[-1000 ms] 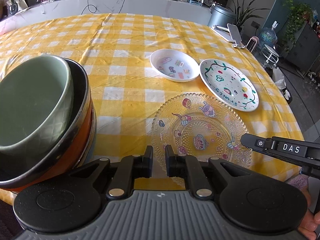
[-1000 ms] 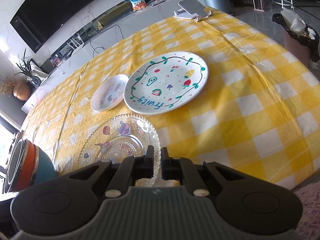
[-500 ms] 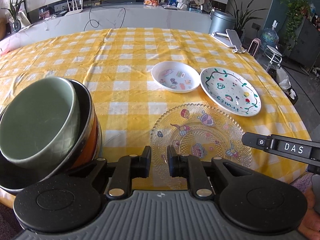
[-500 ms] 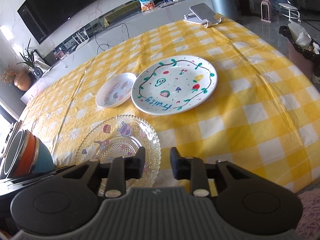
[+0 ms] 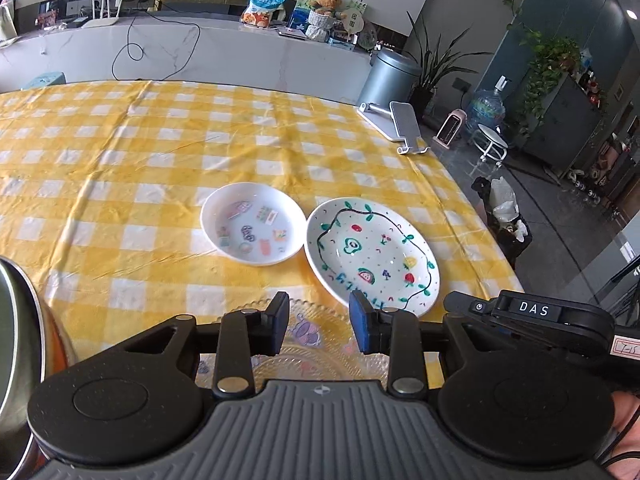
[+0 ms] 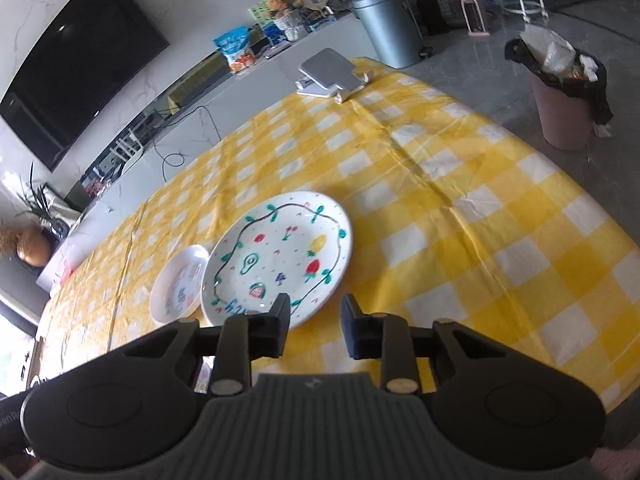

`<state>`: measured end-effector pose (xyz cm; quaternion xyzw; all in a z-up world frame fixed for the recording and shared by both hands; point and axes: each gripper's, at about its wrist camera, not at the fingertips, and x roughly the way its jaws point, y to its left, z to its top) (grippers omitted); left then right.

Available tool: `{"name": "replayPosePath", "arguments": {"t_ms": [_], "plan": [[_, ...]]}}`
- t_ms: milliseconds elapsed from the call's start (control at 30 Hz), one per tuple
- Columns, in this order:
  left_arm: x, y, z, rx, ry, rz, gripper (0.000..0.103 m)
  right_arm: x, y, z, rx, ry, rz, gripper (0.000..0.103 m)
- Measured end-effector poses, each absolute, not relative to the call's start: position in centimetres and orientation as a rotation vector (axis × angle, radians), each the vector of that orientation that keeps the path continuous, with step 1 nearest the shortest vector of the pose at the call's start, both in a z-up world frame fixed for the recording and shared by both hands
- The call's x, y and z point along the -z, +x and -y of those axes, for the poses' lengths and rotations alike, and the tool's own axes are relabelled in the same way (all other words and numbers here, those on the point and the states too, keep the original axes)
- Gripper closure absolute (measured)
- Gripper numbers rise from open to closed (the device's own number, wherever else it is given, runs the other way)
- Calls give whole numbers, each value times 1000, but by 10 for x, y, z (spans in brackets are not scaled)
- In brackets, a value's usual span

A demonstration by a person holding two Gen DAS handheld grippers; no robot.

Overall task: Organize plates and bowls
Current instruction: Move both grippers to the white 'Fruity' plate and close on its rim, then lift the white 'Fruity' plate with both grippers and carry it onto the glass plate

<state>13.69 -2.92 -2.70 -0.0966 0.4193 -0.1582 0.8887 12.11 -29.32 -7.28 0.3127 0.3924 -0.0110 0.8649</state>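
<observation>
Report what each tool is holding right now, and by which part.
Nothing is held. The left tool is open above the glass plate, and the right tool is open near the fruit plate.

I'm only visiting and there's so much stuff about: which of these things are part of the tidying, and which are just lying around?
Part of the job:
fruit plate
small white dish
glass plate
stacked bowls
left gripper and right gripper, both open and empty

Just lying about:
phone stand
snack bag
teddy bear
metal bin
tablecloth
</observation>
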Motion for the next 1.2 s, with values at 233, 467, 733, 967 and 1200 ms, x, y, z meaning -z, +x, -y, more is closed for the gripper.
{"name": "replayPosePath", "arguments": {"t_ms": [233,467,733,967,1200], "plan": [[46,175,41,328,-283,-937,61,84,151,317,22,761,-832,81],[64,197,45,303,-328,-999,61,87,182,333,17,749,-837,81],[76,209,45,284,-363,-1022,61,94,204,340,2,705,-880,81],[76,217,44,276,-382,-1031,76,97,209,333,-51,722,-898,81],[76,218,47,259,-366,-1022,86,97,209,327,-41,691,-908,96]]}}
